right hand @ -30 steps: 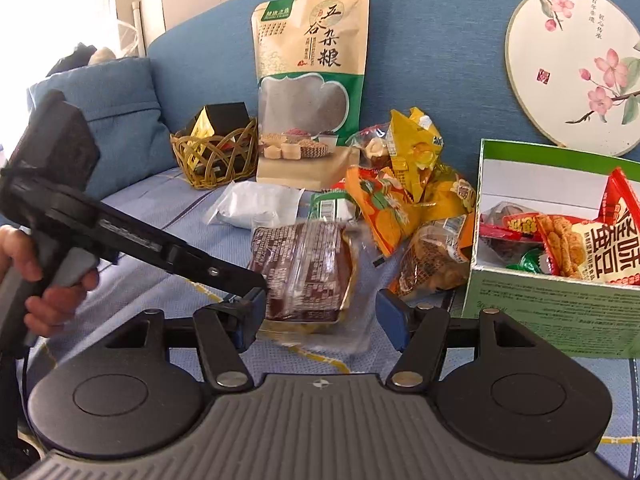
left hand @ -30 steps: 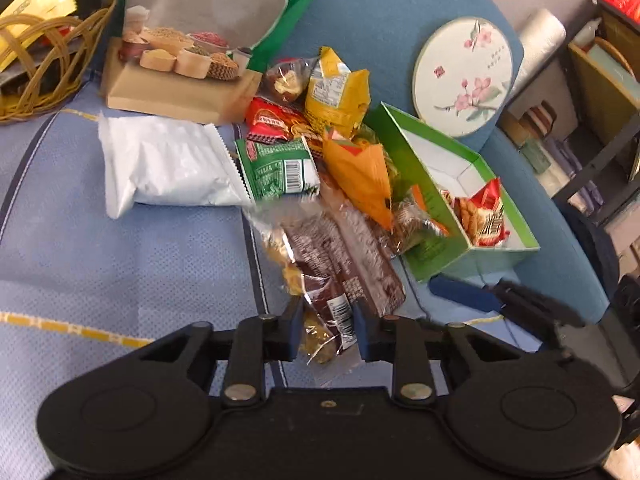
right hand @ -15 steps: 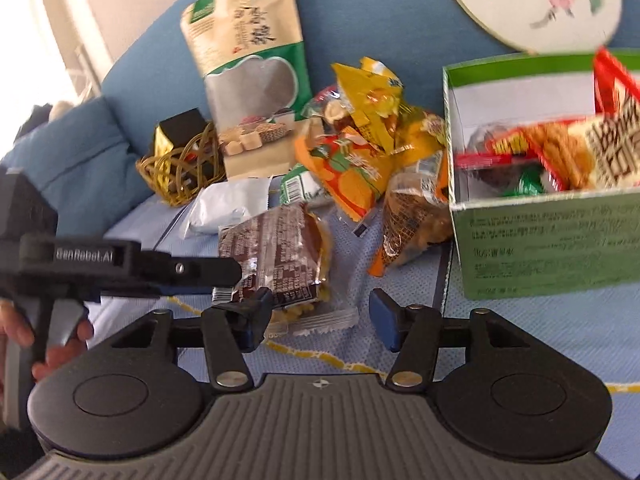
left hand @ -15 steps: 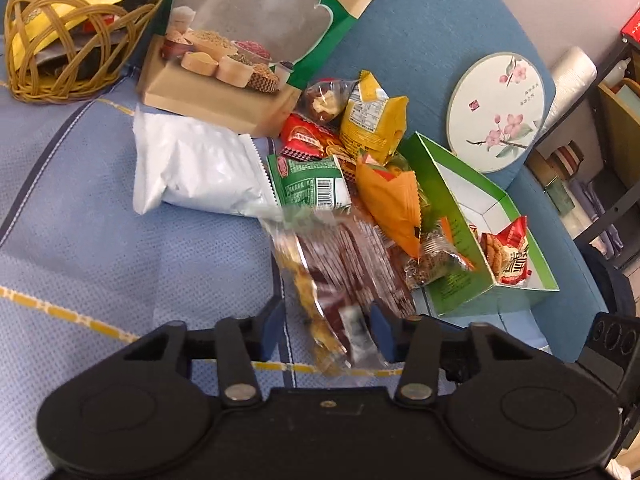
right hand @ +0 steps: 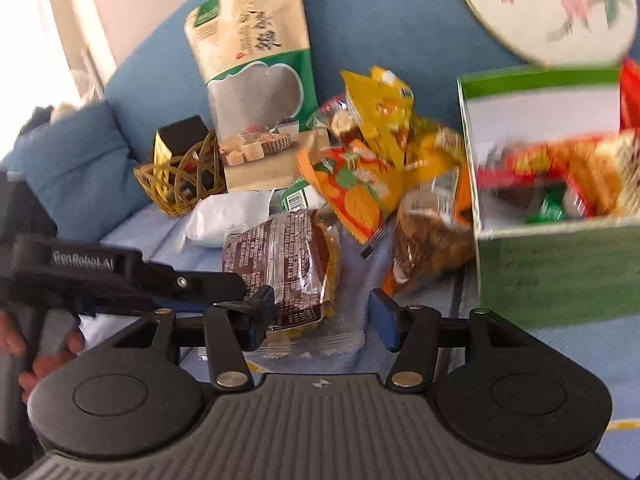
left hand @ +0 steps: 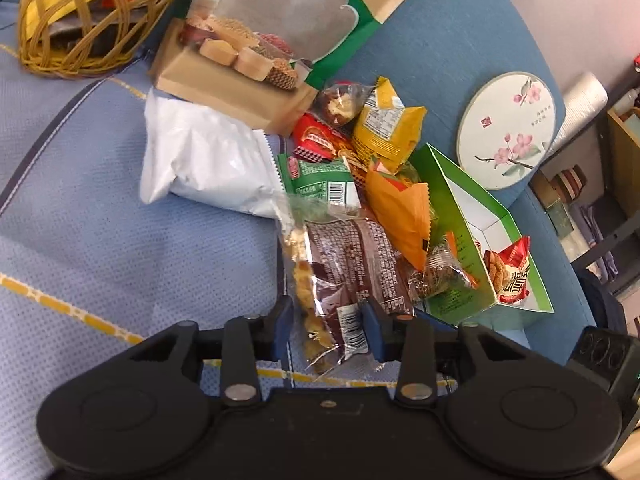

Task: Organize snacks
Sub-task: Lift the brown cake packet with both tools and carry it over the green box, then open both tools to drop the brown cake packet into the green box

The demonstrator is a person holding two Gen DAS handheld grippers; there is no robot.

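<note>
**snackbot_op:** Both grippers are at the pile on the sofa seat (left hand: pixel 100 240). My left gripper (left hand: pixel 326 330) has the brown cake packet (left hand: pixel 352 264) lying between its jaws. They opened up a moment ago and then eased in a bit, and there's a gap on the left side, so no squeeze on it as far as I can see.

**couch_lurker:** And the right one?

**snackbot_op:** My right gripper (right hand: pixel 322 320) is wide apart, jaws just been narrowing, the clear tail of that same packet (right hand: pixel 284 264) in the gap between them. Pads aren't pressing it.

**couch_lurker:** Where's the box?

**snackbot_op:** The green box (left hand: pixel 468 268) is just right of the pile, a red packet (left hand: pixel 512 272) already inside. The white bag (left hand: pixel 204 160), green packet (left hand: pixel 320 178), orange packet (left hand: pixel 400 208) and yellow packet (left hand: pixel 384 124) sit loose beside it. The wicker basket (left hand: pixel 80 28) is far left.
</note>
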